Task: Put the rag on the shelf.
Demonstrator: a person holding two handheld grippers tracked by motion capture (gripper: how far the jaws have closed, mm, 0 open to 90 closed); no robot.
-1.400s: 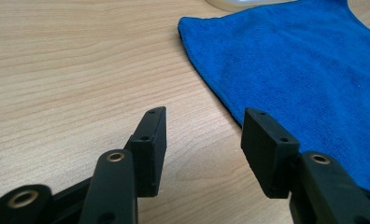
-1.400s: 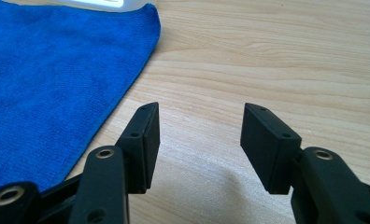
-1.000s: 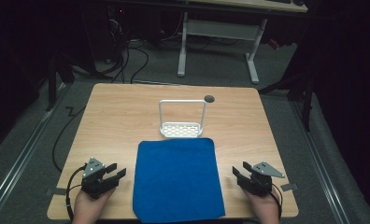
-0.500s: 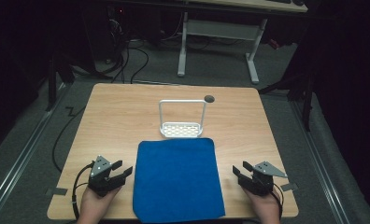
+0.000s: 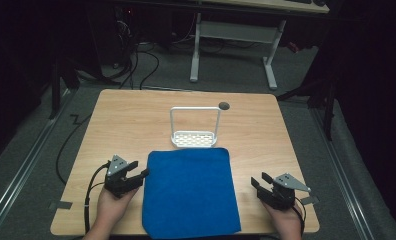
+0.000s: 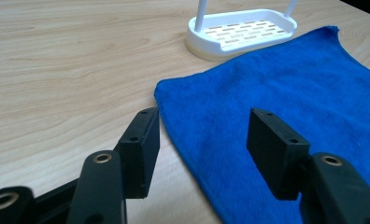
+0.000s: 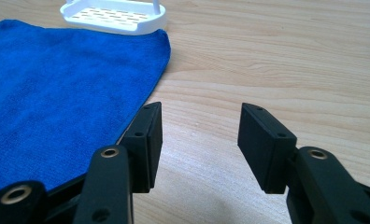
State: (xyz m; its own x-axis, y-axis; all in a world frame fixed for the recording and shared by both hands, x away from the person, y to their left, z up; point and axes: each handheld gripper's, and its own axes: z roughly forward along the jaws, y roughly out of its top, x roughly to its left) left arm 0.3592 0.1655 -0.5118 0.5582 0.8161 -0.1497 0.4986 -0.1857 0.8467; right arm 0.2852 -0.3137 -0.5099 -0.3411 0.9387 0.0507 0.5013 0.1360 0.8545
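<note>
Lying flat along the bench's (image 5: 136, 125) near edge, the blue cloth (image 5: 188, 192) sits between 2 released, empty tongs: left tongs (image 5: 136, 176), just opening, at its left edge; right tongs (image 5: 260, 182) beside its right edge.

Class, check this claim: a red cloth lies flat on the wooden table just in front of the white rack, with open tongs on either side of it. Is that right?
Not quite: the cloth is blue, not red, as the high view shows. The rest stands: it lies flat on the wooden table just in front of the white rack, with the left tongs and right tongs open on either side.
</note>
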